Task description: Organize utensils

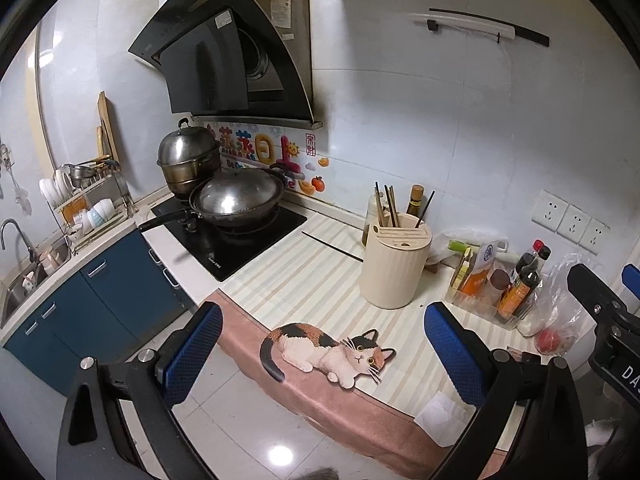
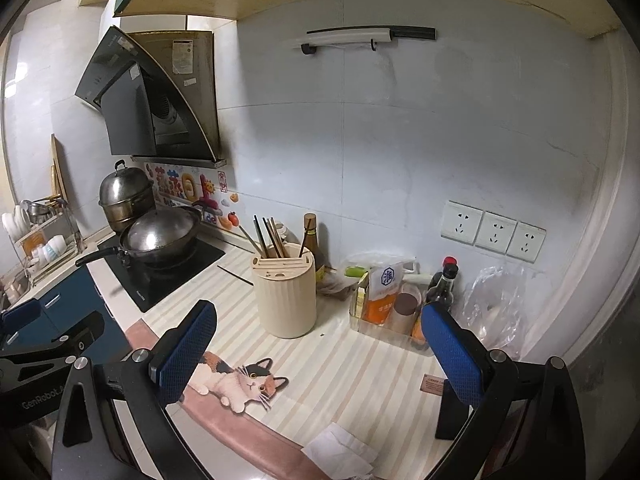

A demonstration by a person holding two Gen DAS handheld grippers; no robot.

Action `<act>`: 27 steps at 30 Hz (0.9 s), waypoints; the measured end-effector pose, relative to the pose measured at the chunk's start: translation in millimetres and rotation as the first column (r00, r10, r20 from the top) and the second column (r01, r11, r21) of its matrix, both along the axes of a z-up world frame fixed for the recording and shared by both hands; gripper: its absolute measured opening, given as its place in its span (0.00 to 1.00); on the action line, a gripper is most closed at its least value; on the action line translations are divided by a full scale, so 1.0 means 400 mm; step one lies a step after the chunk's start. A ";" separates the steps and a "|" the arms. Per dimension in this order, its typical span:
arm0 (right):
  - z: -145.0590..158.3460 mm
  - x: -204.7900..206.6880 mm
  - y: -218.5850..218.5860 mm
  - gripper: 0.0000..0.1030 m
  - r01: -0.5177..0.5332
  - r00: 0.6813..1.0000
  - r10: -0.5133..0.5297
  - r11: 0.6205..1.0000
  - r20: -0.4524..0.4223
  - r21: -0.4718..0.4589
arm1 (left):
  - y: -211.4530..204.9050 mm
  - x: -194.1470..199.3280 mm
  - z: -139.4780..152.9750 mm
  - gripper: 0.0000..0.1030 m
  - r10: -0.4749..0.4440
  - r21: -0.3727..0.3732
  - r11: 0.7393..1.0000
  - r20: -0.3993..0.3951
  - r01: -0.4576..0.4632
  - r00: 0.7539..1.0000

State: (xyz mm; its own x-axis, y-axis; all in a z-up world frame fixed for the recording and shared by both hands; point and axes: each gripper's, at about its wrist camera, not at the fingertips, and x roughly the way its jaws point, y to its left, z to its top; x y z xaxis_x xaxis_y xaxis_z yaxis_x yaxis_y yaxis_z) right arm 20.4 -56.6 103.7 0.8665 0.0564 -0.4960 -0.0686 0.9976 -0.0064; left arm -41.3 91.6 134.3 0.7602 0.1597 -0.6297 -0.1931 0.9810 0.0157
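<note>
chopsticks (image 2: 269,238) stand upright in the cream holder (image 2: 285,296).

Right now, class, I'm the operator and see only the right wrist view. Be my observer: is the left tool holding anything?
Observer: No, the left tool is open and empty.
Operator: What is in the plastic bag?
Observer: A round red thing lies in the bag.
Operator: Is there a sink nearby?
Observer: Yes, a sink with a faucet, left of the dish rack.
</note>
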 end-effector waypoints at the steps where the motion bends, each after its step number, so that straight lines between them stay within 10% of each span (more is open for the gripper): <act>1: 0.000 0.002 0.003 1.00 -0.001 1.000 0.001 1.000 0.000 -0.003 | -0.003 0.002 -0.002 1.00 0.001 0.001 1.000 -0.008 -0.001 1.000; 27: -0.011 0.047 -0.015 1.00 -0.030 0.997 0.029 1.000 -0.068 -0.008 | -0.031 0.020 0.012 1.00 0.006 0.013 1.000 -0.047 -0.005 0.999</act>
State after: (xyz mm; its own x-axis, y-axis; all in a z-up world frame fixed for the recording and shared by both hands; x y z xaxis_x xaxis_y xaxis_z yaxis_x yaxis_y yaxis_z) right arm 39.3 -62.4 99.2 0.8285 0.0768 -0.5546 -0.0989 0.9950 -0.0100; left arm -33.4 79.4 139.2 0.7289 0.1721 -0.6626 -0.1970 0.9797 0.0378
